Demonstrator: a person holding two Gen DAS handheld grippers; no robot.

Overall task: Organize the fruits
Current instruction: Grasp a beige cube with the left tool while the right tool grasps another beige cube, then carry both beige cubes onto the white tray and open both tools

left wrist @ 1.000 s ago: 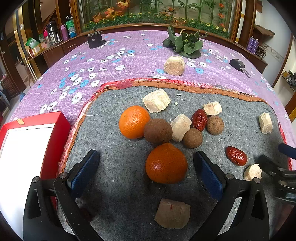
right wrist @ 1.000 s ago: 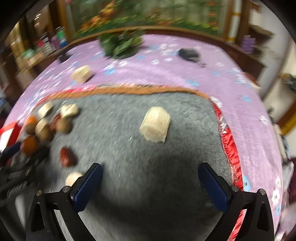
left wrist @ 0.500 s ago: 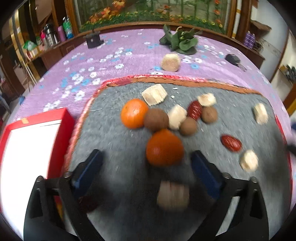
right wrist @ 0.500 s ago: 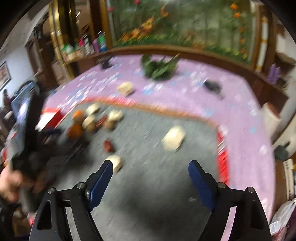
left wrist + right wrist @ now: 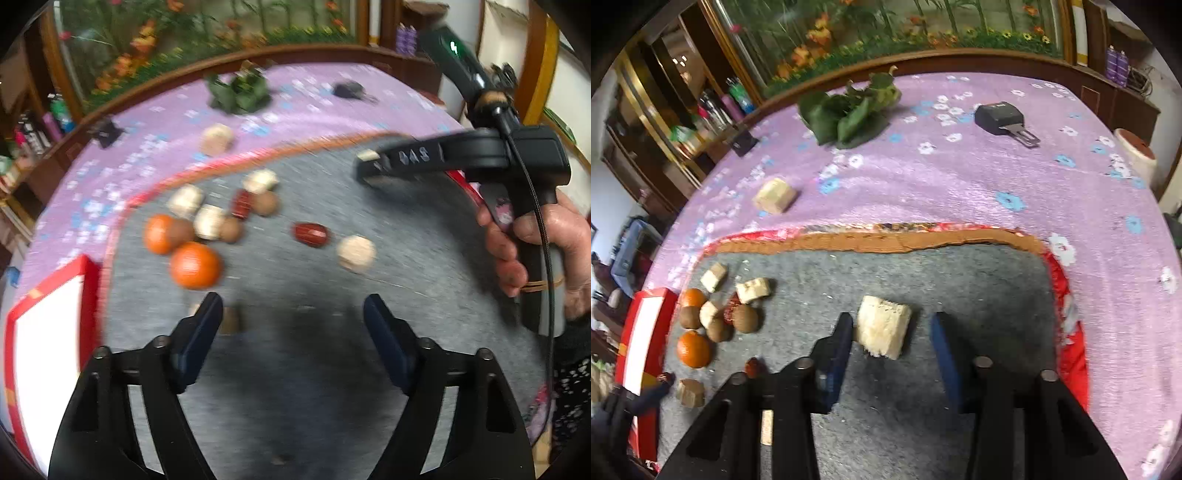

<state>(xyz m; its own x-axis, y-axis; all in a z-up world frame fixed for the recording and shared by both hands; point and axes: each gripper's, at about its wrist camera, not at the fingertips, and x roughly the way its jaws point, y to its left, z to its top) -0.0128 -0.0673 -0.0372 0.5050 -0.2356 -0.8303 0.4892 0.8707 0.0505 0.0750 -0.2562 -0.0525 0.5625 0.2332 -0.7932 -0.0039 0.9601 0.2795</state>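
One pale fruit chunk [image 5: 883,331] sits on the grey mat [image 5: 979,295] between the right gripper's [image 5: 892,334] closing jaws, touching the left pad only, not yet clamped.

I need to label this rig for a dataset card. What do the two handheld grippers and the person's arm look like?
Both the left gripper and the right gripper have black angular finger arms with round pivot pins, tipped with blue pads. The right one has a black pistol handle, a thin black cable and white markings. The sleeve is dark with small light specks.
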